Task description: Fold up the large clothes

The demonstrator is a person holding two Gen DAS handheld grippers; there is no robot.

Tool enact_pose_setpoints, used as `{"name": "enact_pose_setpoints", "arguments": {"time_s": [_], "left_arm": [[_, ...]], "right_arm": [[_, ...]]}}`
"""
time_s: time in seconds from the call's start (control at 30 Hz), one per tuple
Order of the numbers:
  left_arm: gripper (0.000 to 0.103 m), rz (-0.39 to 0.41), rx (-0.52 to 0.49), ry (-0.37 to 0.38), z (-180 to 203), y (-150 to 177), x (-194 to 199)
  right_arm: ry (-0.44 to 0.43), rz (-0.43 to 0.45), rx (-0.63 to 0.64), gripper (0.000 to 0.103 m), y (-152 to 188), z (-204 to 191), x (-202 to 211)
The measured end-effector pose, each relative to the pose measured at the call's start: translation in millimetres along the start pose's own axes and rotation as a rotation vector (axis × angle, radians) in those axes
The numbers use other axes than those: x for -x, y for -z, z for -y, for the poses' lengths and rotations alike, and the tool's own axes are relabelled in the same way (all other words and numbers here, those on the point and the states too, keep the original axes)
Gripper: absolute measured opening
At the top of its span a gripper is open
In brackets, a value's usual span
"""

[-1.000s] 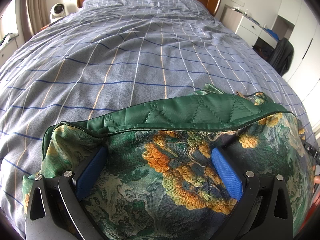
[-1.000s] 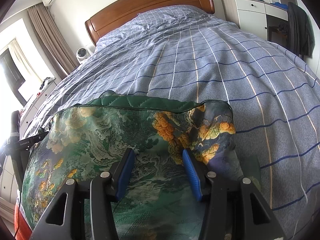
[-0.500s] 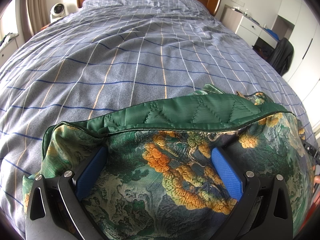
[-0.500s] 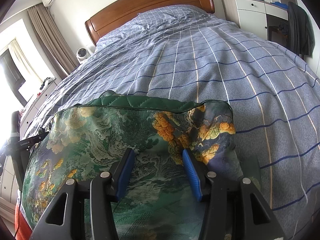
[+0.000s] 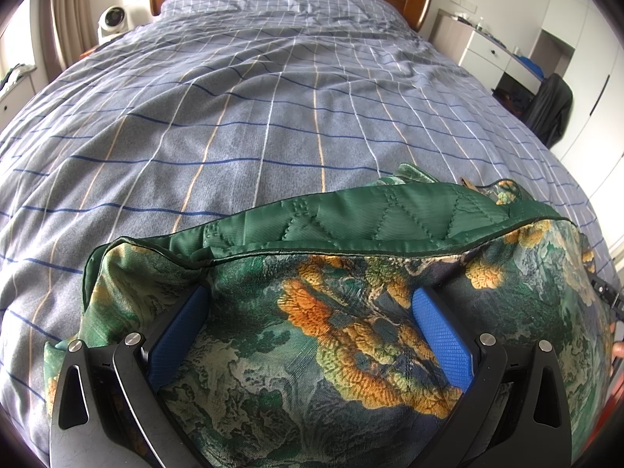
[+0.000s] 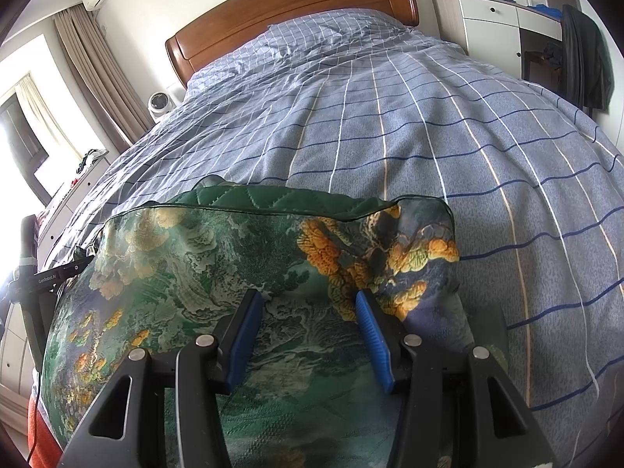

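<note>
green-and-orange landscape-print jacket [image 5: 351,351] (plain green quilted lining [image 5: 370,222]); grey-blue checked bedspread [image 5: 273,117].

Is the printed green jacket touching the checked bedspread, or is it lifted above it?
Touching. In the right wrist view the jacket lies flat on the bedspread, its right edge resting on the fabric with no gap or shadow beneath. The left wrist view agrees.

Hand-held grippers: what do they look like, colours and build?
Both alike: left hand-held gripper and right hand-held gripper have black plastic linkage arms with triangular cut-outs, silver round pivot pins, and blue ribbed pads on the fingers. No sleeves visible.
</note>
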State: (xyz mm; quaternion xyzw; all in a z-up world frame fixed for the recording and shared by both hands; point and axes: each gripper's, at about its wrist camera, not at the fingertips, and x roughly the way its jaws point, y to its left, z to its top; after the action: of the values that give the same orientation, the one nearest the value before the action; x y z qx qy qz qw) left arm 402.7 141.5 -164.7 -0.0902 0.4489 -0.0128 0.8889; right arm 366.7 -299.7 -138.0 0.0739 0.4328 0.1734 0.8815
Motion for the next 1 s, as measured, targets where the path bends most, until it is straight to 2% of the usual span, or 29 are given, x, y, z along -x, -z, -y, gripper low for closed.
{"name": "enact_pose_setpoints", "arguments": {"time_s": [1.0], "left_arm": [[0.103, 0.000, 0.000, 0.000, 0.0, 0.0, -0.2]], "right_arm": [[0.001, -0.010, -0.002, 0.051, -0.8, 2.3, 2.1]]}}
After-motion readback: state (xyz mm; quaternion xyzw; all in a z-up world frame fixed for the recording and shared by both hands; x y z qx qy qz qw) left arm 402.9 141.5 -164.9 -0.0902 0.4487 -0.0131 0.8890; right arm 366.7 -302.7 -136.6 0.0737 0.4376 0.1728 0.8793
